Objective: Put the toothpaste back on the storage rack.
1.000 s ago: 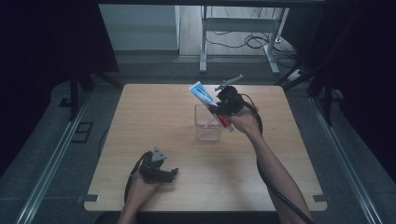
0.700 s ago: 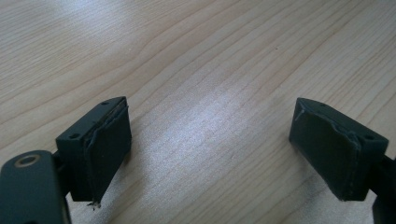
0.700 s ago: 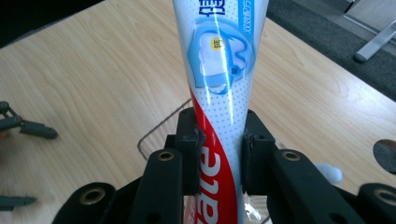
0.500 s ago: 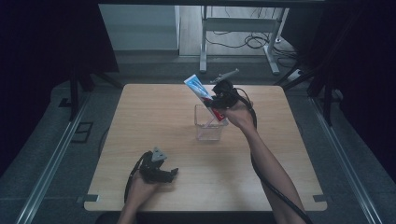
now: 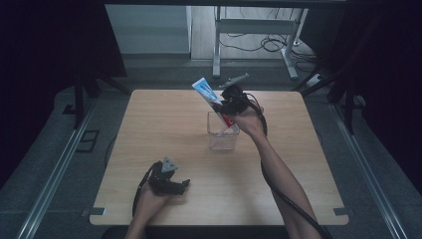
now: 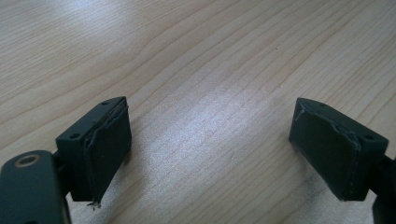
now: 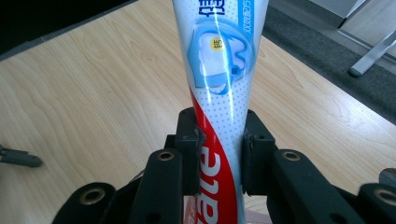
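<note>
A red, white and blue toothpaste tube [image 5: 208, 94] [image 7: 219, 74] slants up to the left from my right gripper [image 5: 225, 109] [image 7: 219, 154], whose jaws are shut on its lower part. The tube's red end reaches down toward the mouth of a clear square container [image 5: 222, 132] standing mid-table, just under the right hand. Whether the tube touches the container I cannot tell. My left gripper [image 5: 180, 185] [image 6: 212, 154] rests low over the bare wood near the table's front left, jaws wide open with nothing between them.
The wooden table [image 5: 149, 129] has a grey floor around it. A metal stand's legs [image 5: 249, 35] and cables lie beyond the far edge. A small dark object [image 7: 18, 157] lies on the wood at the left in the right gripper view.
The right hand has carried the toothpaste tube a little to the left, over the clear container. The left hand and its gripper have stayed where they were.
</note>
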Demonstrator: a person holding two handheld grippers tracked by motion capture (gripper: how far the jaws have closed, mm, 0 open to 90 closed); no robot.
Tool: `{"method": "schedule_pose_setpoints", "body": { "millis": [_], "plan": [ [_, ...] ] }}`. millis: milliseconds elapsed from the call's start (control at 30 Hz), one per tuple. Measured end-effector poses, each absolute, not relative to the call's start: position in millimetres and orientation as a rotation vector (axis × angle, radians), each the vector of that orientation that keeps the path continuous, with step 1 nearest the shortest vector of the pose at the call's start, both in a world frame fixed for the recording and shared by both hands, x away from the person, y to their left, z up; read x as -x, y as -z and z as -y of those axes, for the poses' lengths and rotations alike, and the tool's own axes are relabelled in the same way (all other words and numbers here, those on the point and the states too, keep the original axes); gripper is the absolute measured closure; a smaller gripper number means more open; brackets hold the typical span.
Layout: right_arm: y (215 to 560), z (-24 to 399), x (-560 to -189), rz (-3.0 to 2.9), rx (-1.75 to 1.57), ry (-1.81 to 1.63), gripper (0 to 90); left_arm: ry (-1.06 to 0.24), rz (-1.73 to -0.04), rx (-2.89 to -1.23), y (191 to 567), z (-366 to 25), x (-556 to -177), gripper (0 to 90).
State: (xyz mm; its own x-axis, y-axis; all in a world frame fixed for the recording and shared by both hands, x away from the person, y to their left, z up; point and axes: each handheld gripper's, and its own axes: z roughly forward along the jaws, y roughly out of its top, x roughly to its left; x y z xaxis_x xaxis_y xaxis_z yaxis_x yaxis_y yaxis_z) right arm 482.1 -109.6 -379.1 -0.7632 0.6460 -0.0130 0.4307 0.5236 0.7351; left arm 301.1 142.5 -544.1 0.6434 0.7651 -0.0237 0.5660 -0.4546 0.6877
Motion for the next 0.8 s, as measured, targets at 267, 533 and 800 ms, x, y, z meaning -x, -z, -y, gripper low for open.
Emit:
{"method": "schedule_pose_setpoints", "body": {
  "millis": [267, 533, 800],
  "plan": [
    [392.9, 105.5, -486.4, -2.478, -0.895, -1.067, 72.4, -0.381, -1.029, -2.189, 544.0, -142.7, -301.1, 12.9],
    [403.3, 105.4, -488.0, -2.482, -0.887, -1.075, 72.3, -0.379, -1.031, -2.189, 544.0, -142.6, -300.9, 12.9],
    [412.2, 106.0, -488.8, -2.485, -0.884, -1.066, 72.1, -0.379, -1.031, -2.189, 544.0, -142.6, -301.0, 12.9]
  ]
}}
